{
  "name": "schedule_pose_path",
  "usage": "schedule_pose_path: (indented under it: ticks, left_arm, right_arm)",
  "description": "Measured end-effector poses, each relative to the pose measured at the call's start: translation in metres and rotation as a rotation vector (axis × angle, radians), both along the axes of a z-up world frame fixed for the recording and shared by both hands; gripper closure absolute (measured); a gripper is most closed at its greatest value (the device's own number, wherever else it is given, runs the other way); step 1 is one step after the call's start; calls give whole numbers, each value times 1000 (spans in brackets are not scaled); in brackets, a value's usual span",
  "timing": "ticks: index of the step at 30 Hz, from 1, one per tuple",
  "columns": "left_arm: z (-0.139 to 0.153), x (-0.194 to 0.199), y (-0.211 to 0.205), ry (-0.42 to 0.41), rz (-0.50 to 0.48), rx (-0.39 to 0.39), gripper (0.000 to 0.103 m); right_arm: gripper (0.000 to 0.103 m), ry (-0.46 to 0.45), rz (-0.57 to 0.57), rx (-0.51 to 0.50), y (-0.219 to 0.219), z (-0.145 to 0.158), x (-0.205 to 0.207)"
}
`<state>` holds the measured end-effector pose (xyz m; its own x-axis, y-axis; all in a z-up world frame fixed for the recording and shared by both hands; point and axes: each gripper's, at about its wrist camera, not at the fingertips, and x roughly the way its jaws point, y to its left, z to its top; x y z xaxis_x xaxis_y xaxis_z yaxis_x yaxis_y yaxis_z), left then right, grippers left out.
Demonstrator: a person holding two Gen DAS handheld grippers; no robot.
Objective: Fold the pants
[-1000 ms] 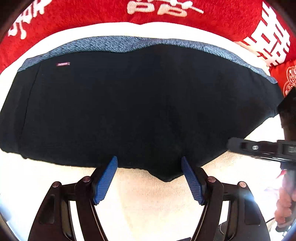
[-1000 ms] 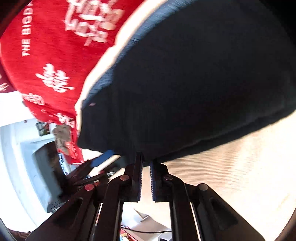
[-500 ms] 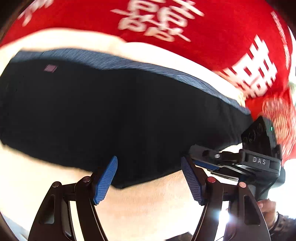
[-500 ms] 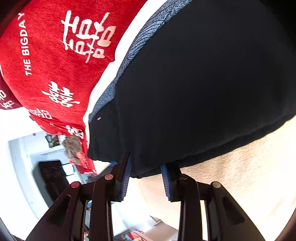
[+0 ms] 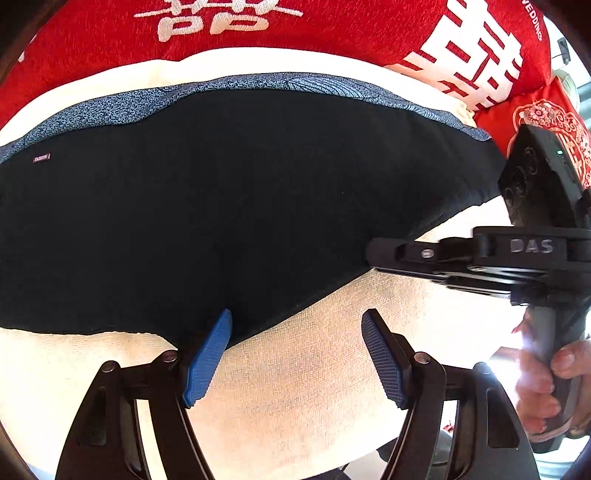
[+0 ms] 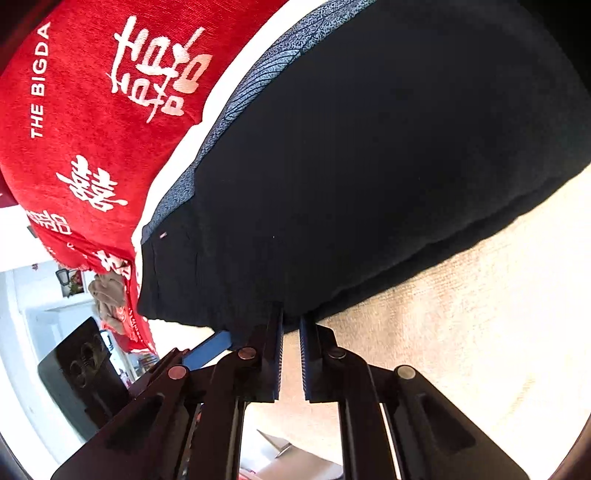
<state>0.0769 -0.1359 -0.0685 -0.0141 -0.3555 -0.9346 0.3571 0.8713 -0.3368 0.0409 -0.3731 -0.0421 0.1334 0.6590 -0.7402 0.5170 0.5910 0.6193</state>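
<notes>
**Pants flat on the towel, both claws at the near edge**

Your left view cuts the pants (image 5: 240, 206) off at the left rim, so you cannot see where that end stops. In your right view the dark cloth swallows every fold line, and the far end runs out of frame. The pants lie on the cream towel (image 5: 314, 387), long axis left to right, patterned waistband (image 5: 258, 83) along the far edge by the red blanket (image 5: 332, 29). Your left gripper (image 5: 295, 356) stands wide apart, its left pad at the near hem, holding nothing. Your right gripper (image 6: 291, 354) is nearly together at the hem; you cannot tell whether cloth sits between its fingers.
</notes>
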Motion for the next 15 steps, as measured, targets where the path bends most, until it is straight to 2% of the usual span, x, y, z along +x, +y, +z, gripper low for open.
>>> schedule_pose_path:
  ticks: [3,6,7,11,15]
  left_arm:
    - [1,-3,0,3,-2,11,30]
    - [3,-5,0,5,-1,18,30]
    - [3,-5,-1,5,-1,22,30]
    - [3,-3,6,25,38,15,30]
    - [2,3,11,60,103,2,30]
  right_arm:
    - [92,-10,-26,-16,-27,11,-9]
    - [87,-10,-80,-93,-71,22,-22]
    - [85,-6,-114,-125,-91,24,-29]
    - [65,54,-298,-255,-173,28,-56]
    - [65,80,-474,-330,-235,33,-76]
